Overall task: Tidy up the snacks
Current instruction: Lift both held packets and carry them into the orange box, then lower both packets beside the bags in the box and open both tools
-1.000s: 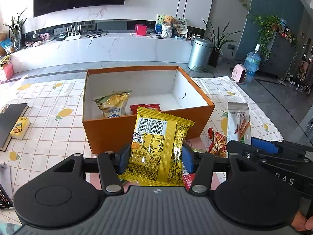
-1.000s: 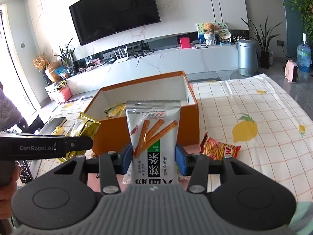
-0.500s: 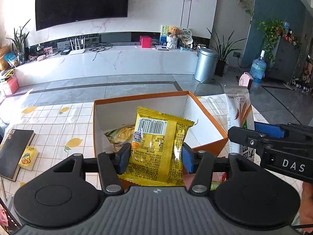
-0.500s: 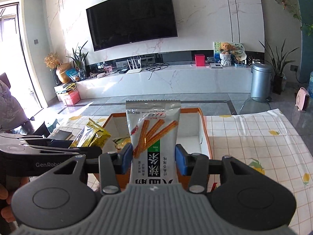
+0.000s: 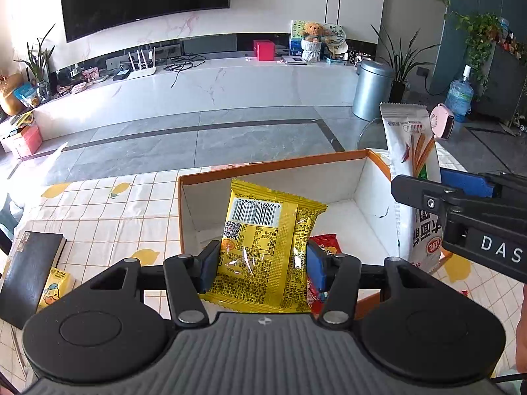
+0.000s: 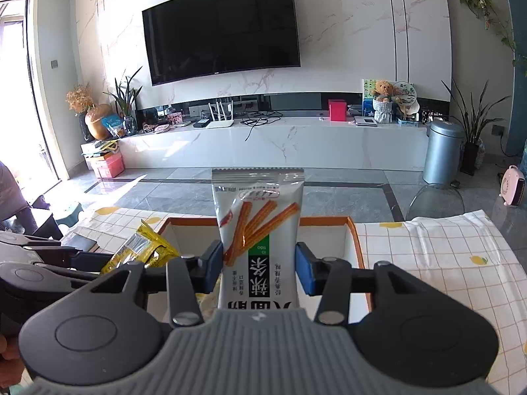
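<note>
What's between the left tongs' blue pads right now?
In the left wrist view, the yellow snack packet, barcode side up, sits clamped between them, held over the orange box.

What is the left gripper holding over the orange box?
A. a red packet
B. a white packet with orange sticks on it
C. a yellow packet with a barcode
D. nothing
C: the left gripper is clamped on the yellow packet, barcode side up, above the open orange box; the right gripper has the white packet.
</note>
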{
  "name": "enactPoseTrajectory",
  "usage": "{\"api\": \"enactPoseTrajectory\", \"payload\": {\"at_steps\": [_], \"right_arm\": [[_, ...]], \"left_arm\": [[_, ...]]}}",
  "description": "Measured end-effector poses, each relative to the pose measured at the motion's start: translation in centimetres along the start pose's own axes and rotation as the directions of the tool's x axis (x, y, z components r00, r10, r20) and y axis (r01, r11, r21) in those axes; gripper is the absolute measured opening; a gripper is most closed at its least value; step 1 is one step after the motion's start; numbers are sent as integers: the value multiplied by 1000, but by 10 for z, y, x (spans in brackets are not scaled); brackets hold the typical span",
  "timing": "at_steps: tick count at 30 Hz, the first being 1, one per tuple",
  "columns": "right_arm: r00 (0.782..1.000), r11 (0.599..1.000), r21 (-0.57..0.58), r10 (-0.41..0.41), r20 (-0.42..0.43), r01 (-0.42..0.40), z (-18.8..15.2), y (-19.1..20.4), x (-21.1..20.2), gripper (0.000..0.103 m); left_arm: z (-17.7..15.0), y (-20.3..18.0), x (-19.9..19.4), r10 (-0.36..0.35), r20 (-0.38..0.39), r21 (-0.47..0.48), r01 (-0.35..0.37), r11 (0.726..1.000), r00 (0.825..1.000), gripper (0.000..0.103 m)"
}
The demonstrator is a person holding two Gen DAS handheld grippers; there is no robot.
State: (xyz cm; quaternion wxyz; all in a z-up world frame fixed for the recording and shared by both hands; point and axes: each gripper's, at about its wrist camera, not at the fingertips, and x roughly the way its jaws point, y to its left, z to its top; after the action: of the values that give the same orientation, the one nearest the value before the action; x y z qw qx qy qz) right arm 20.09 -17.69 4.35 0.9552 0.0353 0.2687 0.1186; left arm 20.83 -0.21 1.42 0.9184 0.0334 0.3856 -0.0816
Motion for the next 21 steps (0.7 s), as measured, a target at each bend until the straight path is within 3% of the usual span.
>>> {"api": "enactPoseTrajectory", "payload": {"at_steps": [5,9,15,21], "right_arm": [[998,1000,-18,-16,-67,15,6,3,41,45],[983,999,-8,-33,-182,32,4,1,78,45],[927,998,33,-39,-374,55,-11,-10,129,45],[862,997,59,-8,-506,44,-26,-11,156,45]], "left_arm": [[4,4,28,18,-81,37,-15,999,997,61],[2,5,49,26,-163,70,-14,997,986,61],[-4,-1,77,48,-291,137,-8,991,956,61],[-9,-4,90,57,-352,171,4,985,934,61]]}}
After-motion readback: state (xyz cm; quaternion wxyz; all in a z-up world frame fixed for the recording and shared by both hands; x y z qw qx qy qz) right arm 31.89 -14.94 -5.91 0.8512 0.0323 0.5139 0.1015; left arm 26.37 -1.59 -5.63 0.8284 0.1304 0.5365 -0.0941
